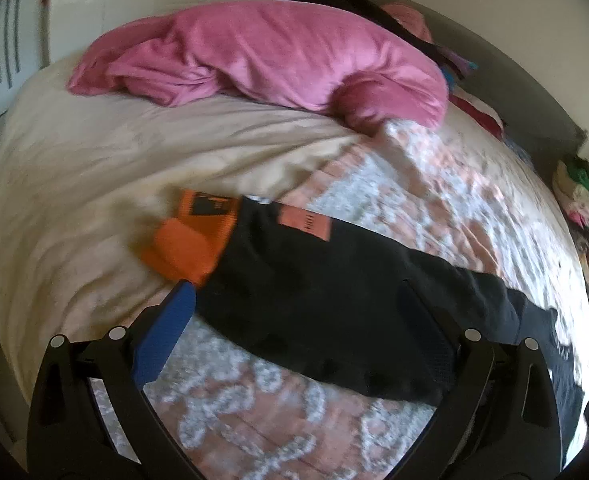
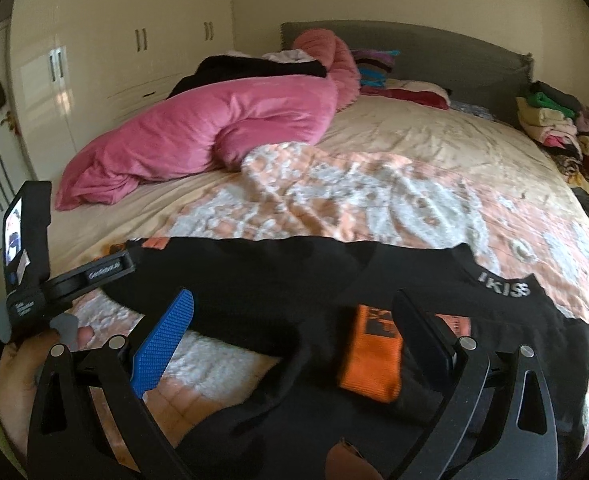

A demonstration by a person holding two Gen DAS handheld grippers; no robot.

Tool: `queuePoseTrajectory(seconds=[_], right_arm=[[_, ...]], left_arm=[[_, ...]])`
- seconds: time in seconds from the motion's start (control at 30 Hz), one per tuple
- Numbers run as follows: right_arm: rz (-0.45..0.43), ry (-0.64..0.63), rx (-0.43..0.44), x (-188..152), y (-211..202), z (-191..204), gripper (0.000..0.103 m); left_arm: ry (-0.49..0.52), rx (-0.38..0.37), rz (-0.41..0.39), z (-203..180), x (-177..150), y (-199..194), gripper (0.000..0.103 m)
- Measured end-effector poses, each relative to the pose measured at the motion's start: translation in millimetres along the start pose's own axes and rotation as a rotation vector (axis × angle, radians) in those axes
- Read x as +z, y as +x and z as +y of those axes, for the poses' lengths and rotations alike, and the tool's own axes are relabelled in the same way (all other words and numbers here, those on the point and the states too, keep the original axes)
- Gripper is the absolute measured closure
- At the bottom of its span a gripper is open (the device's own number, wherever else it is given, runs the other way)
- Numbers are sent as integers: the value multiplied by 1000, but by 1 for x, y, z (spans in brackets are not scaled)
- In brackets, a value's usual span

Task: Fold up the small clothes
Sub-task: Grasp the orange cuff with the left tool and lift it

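Observation:
A small black garment (image 1: 326,300) with orange trim (image 1: 190,240) and an orange label lies spread on the patterned bedspread. In the right wrist view it (image 2: 262,280) stretches across the bed, with an orange panel (image 2: 374,356) and a waistband with white letters. My left gripper (image 1: 298,292) is open, its blue-padded fingers (image 1: 166,332) wide apart just above the garment's near edge. My right gripper (image 2: 294,304) is open, low over the garment, with the orange panel between its fingers. The left gripper's body also shows in the right wrist view (image 2: 94,272).
A pink duvet (image 1: 262,56) is heaped at the far side of the bed. Stacks of folded clothes (image 2: 554,120) lie at the right by the grey headboard (image 2: 434,52). White wardrobes (image 2: 114,60) stand to the left.

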State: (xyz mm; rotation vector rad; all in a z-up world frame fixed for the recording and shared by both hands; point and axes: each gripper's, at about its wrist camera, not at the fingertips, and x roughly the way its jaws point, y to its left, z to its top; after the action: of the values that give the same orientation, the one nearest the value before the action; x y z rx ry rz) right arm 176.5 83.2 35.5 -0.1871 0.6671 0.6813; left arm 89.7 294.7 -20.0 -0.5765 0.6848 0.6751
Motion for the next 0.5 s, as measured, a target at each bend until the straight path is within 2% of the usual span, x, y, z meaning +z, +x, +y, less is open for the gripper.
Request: queuePoseTrajectory(seconds=[0.13, 0.3, 0.5], right_arm=[[14, -29, 37, -3, 6, 14, 4], [39, -21, 60, -10, 15, 21, 4], [67, 15, 69, -22, 21, 15, 4]], left_arm=[[-54, 29, 15, 16, 1, 9, 9], [-100, 30, 53, 30, 2, 27, 9], [-138, -25, 42, 44, 9, 45, 12]])
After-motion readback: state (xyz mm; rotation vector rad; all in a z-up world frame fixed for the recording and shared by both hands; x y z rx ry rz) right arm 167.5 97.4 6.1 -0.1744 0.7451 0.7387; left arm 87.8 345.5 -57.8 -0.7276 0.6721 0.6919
